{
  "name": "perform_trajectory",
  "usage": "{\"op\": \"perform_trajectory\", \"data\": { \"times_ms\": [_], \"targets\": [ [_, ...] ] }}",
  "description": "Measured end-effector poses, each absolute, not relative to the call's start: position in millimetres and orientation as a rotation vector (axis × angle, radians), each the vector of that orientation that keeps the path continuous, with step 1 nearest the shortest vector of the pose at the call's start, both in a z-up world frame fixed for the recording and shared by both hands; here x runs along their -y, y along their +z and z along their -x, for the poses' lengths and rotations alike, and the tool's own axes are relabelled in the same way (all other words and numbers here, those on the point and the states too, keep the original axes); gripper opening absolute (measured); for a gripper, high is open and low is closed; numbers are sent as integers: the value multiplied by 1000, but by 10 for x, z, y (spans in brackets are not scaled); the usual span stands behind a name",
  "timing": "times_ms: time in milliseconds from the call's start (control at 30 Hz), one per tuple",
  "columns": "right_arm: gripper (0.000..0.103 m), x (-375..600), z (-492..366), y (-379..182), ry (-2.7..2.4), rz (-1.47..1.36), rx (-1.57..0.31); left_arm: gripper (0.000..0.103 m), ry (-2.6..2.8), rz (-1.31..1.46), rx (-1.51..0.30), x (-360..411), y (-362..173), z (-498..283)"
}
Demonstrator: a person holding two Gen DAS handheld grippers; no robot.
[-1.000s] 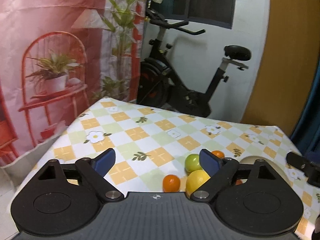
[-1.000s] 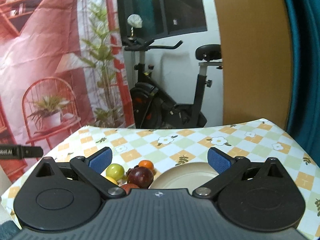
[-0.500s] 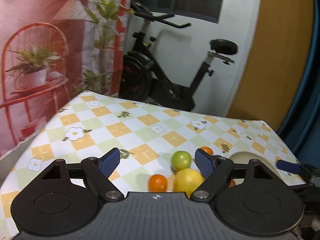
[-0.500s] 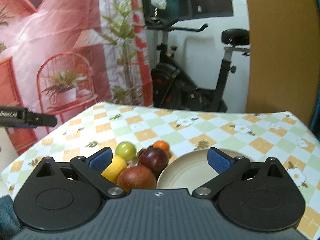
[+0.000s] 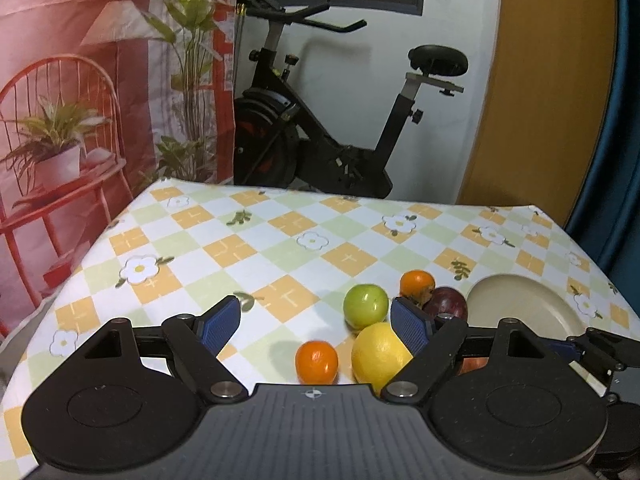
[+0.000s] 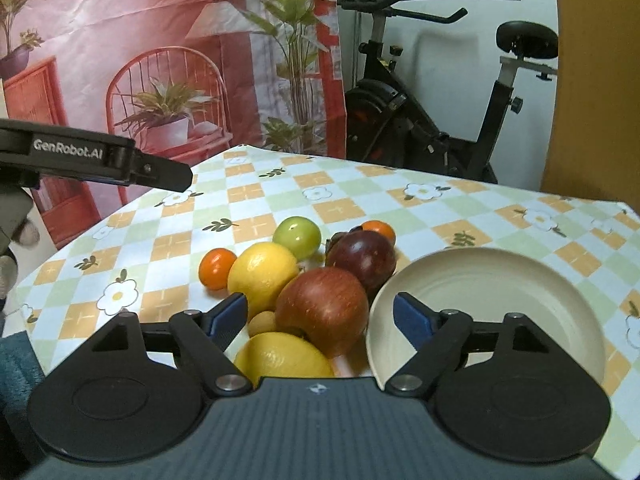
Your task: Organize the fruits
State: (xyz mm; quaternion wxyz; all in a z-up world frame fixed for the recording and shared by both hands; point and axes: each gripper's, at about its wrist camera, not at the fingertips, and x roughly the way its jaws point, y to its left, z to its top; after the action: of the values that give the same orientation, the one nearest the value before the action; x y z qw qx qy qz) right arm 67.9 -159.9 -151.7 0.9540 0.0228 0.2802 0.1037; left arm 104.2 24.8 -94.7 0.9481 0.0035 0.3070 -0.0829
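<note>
The red apple is seen lying on the surface directly between the closing, not yet touching jaws of the right claw, just left of the empty plate, while the left claw is held spread farther left.

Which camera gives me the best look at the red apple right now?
Right wrist view: the red apple shows nearly whole, between that hand-held gripper's open fingers, beside the plate. In the left wrist view only a sliver of it peeks from behind a finger.
</note>
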Motion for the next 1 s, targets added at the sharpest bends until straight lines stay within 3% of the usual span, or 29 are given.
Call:
{"op": "perform_trajectory", "data": {
  "times_ms": [167, 300, 400, 533, 600, 833, 900, 1000],
  "targets": [
    [77, 1714, -586, -1493, 205, -62, -560, 84, -176, 0, -650, -273, -1004, -974],
    [59, 1905, -481, -1477, 158, -127, -551, 83, -175, 13, -653, -278, -1014, -910],
    [55, 2084, -379, -1447, 112, -183, -535, 82, -181, 17, -646, -256, -1029, -846],
    [46, 2262, -241, -1432, 61, -239, -527, 72, -190, 17, -636, -216, -1065, -763],
    [33, 2315, -183, -1444, 51, -254, -532, 67, -202, 5, -628, -191, -1083, -724],
    [24, 2167, -103, -1493, 98, -219, -552, 60, -230, -29, -592, -171, -1104, -613],
    [24, 2104, -95, -1513, 118, -203, -562, 51, -249, -37, -591, -168, -1138, -600],
    [24, 2028, -96, -1575, 139, -193, -586, 49, -265, -35, -608, -180, -1201, -625]
  ]
}}
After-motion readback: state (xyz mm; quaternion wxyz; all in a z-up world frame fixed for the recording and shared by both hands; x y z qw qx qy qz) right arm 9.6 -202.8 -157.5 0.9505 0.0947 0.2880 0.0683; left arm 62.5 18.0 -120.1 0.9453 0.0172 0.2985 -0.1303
